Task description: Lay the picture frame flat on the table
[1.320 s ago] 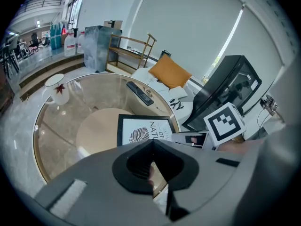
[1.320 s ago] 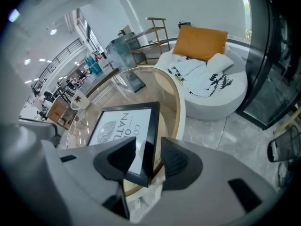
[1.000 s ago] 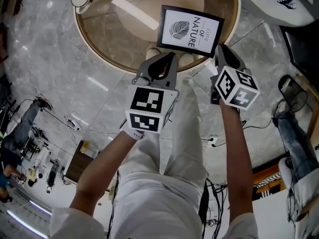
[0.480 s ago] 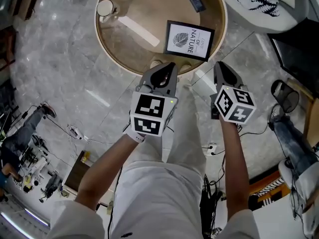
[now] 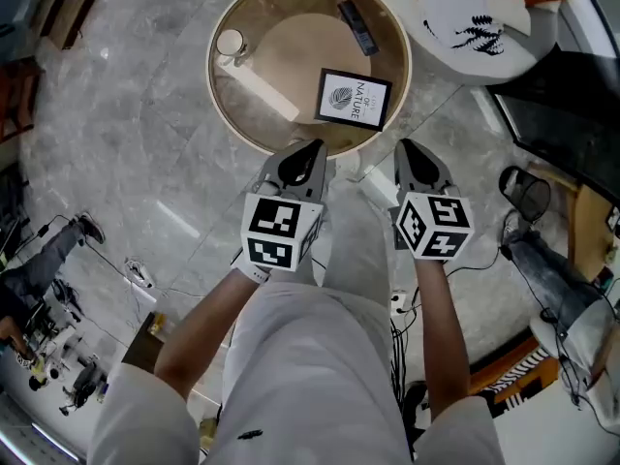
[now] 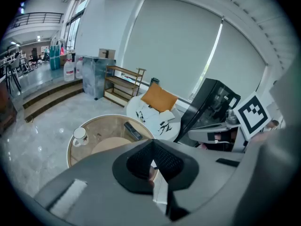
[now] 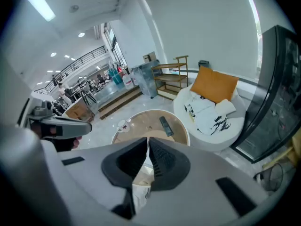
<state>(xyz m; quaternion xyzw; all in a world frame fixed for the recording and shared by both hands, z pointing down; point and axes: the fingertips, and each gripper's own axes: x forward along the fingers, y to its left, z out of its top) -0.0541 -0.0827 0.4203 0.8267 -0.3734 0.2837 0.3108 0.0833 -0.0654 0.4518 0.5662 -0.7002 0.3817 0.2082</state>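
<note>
The picture frame (image 5: 354, 99) lies flat on the table (image 5: 291, 56), just past both empty grippers. The left gripper (image 5: 308, 147) is pressed together, and the right gripper (image 5: 407, 149) has just closed.

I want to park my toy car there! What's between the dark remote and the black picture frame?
Nothing. In the head view, only the bare tan top of the round table separates the dark rectangular remote from the black-framed leaf picture.
</note>
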